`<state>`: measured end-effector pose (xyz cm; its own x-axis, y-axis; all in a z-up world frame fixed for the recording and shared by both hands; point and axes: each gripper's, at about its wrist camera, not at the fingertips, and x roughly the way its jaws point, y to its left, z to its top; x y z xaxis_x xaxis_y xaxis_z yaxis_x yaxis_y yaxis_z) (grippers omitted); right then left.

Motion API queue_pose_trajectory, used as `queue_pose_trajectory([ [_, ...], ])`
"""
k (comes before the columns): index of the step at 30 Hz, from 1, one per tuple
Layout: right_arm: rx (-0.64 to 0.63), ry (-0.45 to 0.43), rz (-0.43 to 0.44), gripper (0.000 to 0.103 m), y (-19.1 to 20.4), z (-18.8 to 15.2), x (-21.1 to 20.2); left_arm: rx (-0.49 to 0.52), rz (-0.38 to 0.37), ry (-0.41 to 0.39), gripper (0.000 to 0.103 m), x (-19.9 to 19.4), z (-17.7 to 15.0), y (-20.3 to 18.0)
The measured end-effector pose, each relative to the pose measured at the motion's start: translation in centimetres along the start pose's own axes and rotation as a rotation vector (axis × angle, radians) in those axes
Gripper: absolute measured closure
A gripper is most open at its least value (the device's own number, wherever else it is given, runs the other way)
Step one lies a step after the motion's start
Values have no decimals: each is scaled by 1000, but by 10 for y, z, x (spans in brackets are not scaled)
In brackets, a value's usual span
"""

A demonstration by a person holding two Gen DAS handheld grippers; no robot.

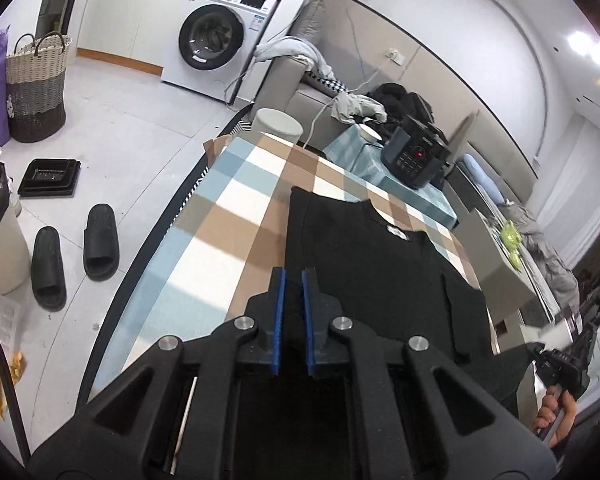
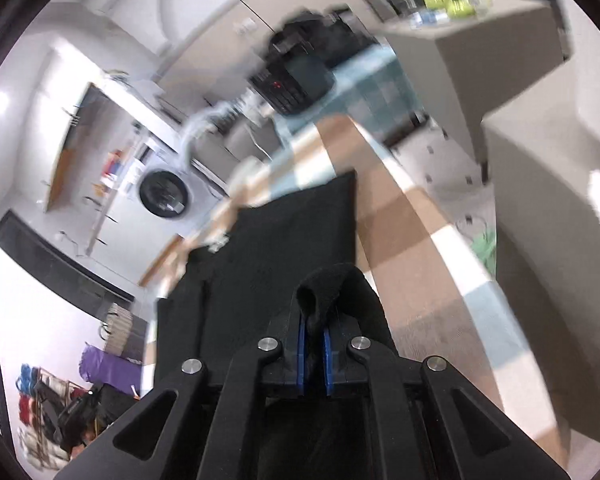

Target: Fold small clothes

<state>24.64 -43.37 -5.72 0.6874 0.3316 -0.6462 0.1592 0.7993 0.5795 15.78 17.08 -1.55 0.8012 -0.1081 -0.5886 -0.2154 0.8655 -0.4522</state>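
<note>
A black long-sleeved top lies flat on a checked tablecloth, neck label away from me. In the left wrist view my left gripper is at the top's near left edge, its blue pads close together with dark cloth between them. The right wrist view is blurred. There my right gripper is shut on a bunched fold of the same black top, which bulges above its fingertips. A person's hand shows at the right edge of the left view, on that gripper's handle.
A dark cooker stands on a second, teal-clothed table behind. A grey box sits right of the top, a white round container at the far table end. On the floor left are slippers, a woven basket and a washing machine.
</note>
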Motion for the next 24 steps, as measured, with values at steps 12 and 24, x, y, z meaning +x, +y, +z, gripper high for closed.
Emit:
queue_pose_trajectory([
  [12,-47,39,-115,61,-21,-19,-16,-37,110,69,53,29,-7,30],
  [24,-83,168,-73,56,-63,-114,-65,24,92,159,45,-35,-105,46],
])
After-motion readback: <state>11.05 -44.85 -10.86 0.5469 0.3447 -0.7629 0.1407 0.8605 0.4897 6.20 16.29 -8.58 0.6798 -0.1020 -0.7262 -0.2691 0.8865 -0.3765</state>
